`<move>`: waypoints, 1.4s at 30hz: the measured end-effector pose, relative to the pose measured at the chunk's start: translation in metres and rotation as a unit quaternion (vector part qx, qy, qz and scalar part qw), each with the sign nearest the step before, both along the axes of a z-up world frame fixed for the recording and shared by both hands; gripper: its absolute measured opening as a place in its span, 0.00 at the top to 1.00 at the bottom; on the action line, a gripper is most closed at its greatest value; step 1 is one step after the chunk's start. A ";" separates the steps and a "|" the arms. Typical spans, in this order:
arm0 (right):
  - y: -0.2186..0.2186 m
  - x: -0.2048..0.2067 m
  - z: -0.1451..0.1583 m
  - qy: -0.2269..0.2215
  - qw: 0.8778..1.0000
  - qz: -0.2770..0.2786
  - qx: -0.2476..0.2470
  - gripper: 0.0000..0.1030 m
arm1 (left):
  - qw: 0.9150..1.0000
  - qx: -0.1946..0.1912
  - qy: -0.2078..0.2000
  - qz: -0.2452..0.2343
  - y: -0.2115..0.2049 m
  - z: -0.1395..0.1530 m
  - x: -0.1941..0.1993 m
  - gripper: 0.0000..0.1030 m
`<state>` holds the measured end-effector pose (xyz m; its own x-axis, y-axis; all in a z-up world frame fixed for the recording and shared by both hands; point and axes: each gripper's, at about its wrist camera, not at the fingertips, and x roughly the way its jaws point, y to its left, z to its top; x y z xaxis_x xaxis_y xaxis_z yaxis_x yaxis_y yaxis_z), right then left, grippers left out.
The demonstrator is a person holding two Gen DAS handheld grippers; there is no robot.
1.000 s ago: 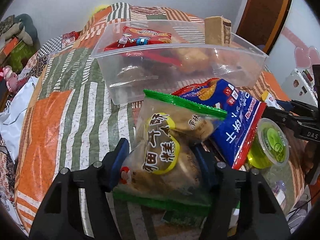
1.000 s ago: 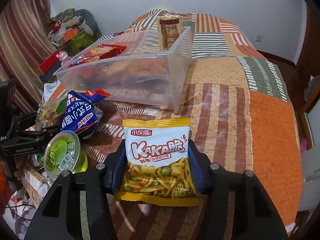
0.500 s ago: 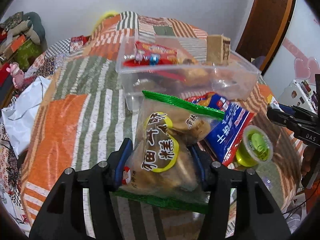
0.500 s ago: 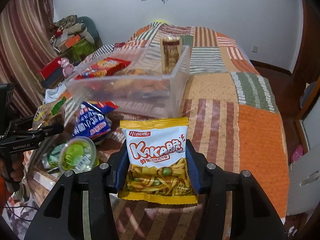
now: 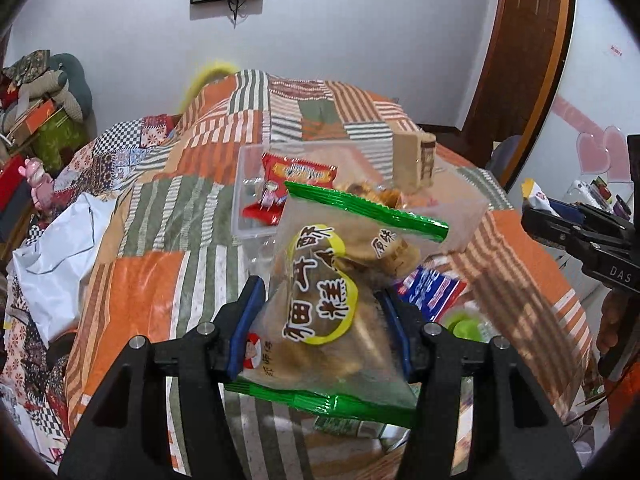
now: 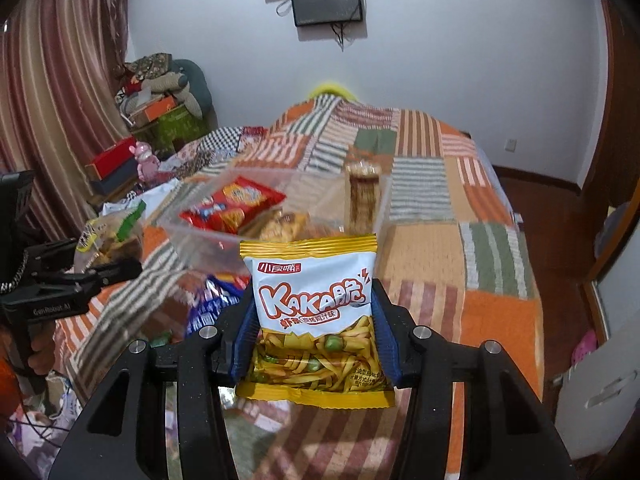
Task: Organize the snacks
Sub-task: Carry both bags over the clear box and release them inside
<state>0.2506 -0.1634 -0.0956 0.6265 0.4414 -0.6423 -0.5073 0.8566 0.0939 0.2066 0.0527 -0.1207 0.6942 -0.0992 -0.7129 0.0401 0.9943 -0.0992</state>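
Note:
My left gripper [image 5: 320, 320] is shut on a clear pastry bag with green sealed ends [image 5: 340, 300], held up above the bed. My right gripper [image 6: 316, 320] is shut on a white and yellow KAKA snack bag [image 6: 316, 312], also lifted off the quilt. Beyond both stands a clear plastic bin [image 5: 248, 216] [image 6: 188, 236] holding a red cracker pack [image 5: 298, 170] [image 6: 236, 204], fried snacks and an upright brown packet [image 6: 362, 196]. A blue snack bag [image 5: 434, 290] [image 6: 210, 308] and a green jelly cup [image 5: 464, 326] lie on the quilt below. Each gripper shows at the edge of the other's view.
The patchwork quilt [image 6: 500, 312] covers the bed, with open quilt right of the bin. A white plastic sheet [image 5: 64, 248] lies at the bed's left edge. Boxes and soft toys [image 6: 160, 100] pile up at the far left. A wooden door [image 5: 520, 60] stands at the right.
Both grippers have risen off the quilt with their bags, so the bin looks smaller and lower. The left jaws closed slightly tighter on the pastry bag.

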 end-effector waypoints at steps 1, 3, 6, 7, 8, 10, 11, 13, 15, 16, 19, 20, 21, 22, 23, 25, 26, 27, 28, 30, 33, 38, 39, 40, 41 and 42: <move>0.002 0.001 0.003 -0.005 1.000 0.001 0.000 0.54 | 1.000 0.000 -0.002 -0.002 -0.001 0.002 0.003 0.46; 0.006 0.004 0.008 -0.014 1.000 0.002 -0.001 0.54 | 1.000 0.000 -0.008 -0.002 -0.003 0.006 0.006 0.46; 0.012 0.009 0.014 -0.023 1.000 0.004 0.002 0.54 | 1.000 -0.003 -0.018 -0.006 -0.006 0.013 0.013 0.46; 0.014 0.012 0.016 -0.025 1.000 0.004 0.004 0.54 | 1.000 -0.003 -0.021 -0.008 -0.007 0.015 0.016 0.46; 0.017 0.016 0.017 -0.026 1.000 0.005 0.007 0.54 | 1.000 -0.003 -0.023 -0.009 -0.008 0.017 0.018 0.46; 0.021 0.021 0.019 -0.028 1.000 0.007 0.011 0.54 | 1.000 -0.002 -0.027 -0.010 -0.010 0.020 0.024 0.46; 0.023 0.023 0.020 -0.029 0.999 0.008 0.012 0.54 | 1.000 -0.003 -0.027 -0.009 -0.011 0.020 0.028 0.46; 0.029 0.029 0.023 -0.034 0.999 0.010 0.012 0.54 | 1.000 -0.002 -0.027 -0.007 -0.012 0.020 0.034 0.46; 0.033 0.033 0.024 -0.037 0.999 0.011 0.011 0.54 | 1.000 -0.003 -0.024 -0.007 -0.014 0.019 0.042 0.46; 0.034 0.036 0.025 -0.037 0.999 0.013 0.012 0.54 | 1.000 -0.004 -0.022 -0.006 -0.014 0.019 0.046 0.46; 0.041 0.048 0.026 -0.032 0.999 0.014 0.012 0.54 | 1.000 -0.007 -0.017 -0.005 -0.016 0.015 0.056 0.46; 0.041 0.050 0.026 -0.031 0.999 0.015 0.011 0.54 | 1.000 -0.008 -0.016 -0.004 -0.016 0.015 0.060 0.46; 0.043 0.053 0.026 -0.029 0.999 0.016 0.010 0.54 | 1.000 -0.011 -0.013 -0.004 -0.016 0.013 0.064 0.46; 0.045 0.057 0.025 -0.026 0.999 0.016 0.010 0.54 | 1.000 -0.017 -0.009 -0.005 -0.015 0.011 0.070 0.46; 0.047 0.060 0.024 -0.023 1.000 0.017 0.010 0.54 | 1.000 -0.019 -0.006 -0.004 -0.015 0.010 0.074 0.46; 0.050 0.065 0.023 -0.020 1.000 0.019 0.007 0.54 | 1.000 -0.025 0.003 0.001 -0.014 0.006 0.085 0.46; 0.052 0.069 0.022 -0.018 1.000 0.020 0.004 0.54 | 1.000 -0.028 0.006 0.004 -0.012 0.004 0.089 0.46; 0.054 0.072 0.021 -0.015 1.000 0.020 0.003 0.54 | 0.999 -0.033 0.009 0.005 -0.011 0.001 0.093 0.46; 0.056 0.075 0.020 -0.011 1.000 0.021 0.003 0.54 | 0.999 -0.036 0.011 0.006 -0.011 0.000 0.096 0.46; 0.058 0.080 0.017 -0.004 1.000 0.023 0.000 0.54 | 0.999 -0.036 0.013 0.009 -0.010 -0.003 0.103 0.46; 0.062 0.087 0.011 0.000 1.000 0.021 -0.007 0.54 | 0.999 -0.039 0.014 0.009 -0.010 -0.006 0.114 0.46; 0.062 0.100 0.002 0.009 1.000 0.014 -0.018 0.54 | 0.999 -0.032 0.014 0.016 -0.006 -0.009 0.131 0.46; 0.061 0.103 0.002 0.010 1.000 0.013 -0.019 0.54 | 0.999 -0.031 0.015 0.017 -0.005 -0.009 0.134 0.46; 0.062 0.105 0.001 0.011 1.000 0.013 -0.020 0.54 | 0.999 -0.030 0.016 0.018 -0.005 -0.011 0.137 0.46; 0.062 0.107 0.000 0.013 1.000 0.012 -0.021 0.54 | 0.999 -0.030 0.017 0.017 -0.005 -0.012 0.139 0.46; 0.062 0.109 0.000 0.013 1.000 0.012 -0.022 0.54 | 0.999 -0.030 0.019 0.016 -0.005 -0.013 0.143 0.46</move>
